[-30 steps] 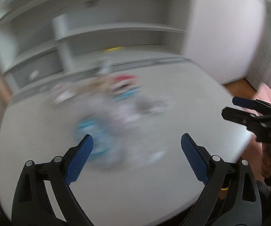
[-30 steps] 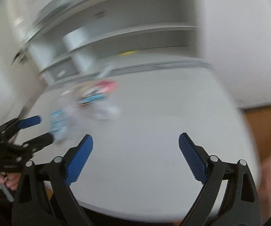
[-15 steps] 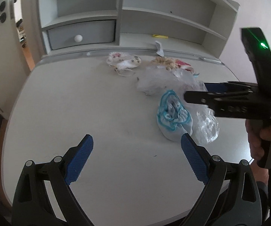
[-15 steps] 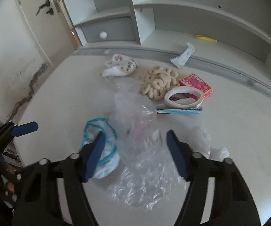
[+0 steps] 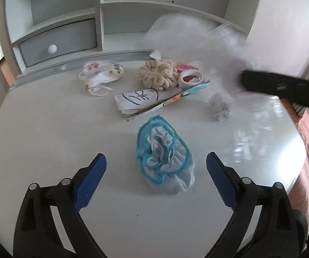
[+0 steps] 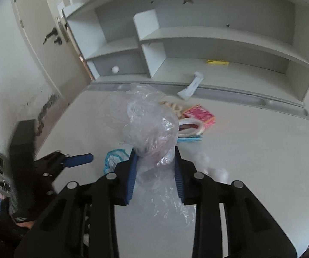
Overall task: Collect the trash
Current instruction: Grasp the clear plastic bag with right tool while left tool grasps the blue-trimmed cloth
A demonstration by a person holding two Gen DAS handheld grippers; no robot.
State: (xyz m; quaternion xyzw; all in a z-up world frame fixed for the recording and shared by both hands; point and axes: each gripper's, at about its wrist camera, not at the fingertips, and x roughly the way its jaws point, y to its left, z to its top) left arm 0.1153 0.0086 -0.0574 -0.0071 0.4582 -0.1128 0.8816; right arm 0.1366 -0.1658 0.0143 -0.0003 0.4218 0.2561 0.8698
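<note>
The right gripper point(image 6: 155, 172) pinches a clear plastic bag point(image 6: 152, 126), lifted off the worktop point(image 6: 251, 150). The left gripper point(image 5: 156, 172) hangs spread wide above a blue-edged shoe cover point(image 5: 165, 157), which lies on the worktop between its fingers, untouched. Beyond the cover lie a folded paper point(image 5: 141, 101), a cream braided ring point(image 5: 157, 77), a tape roll point(image 5: 192, 78), a pink box point(image 6: 199, 115) and a patterned mask point(image 5: 100, 75). Right of the cover sits a crumpled tissue point(image 5: 220, 106). The held bag, blurred, partly hides the shelf point(image 5: 120, 32) behind.

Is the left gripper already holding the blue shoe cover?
No, the left gripper is open, its pads either side of the blue shoe cover lying on the table.
</note>
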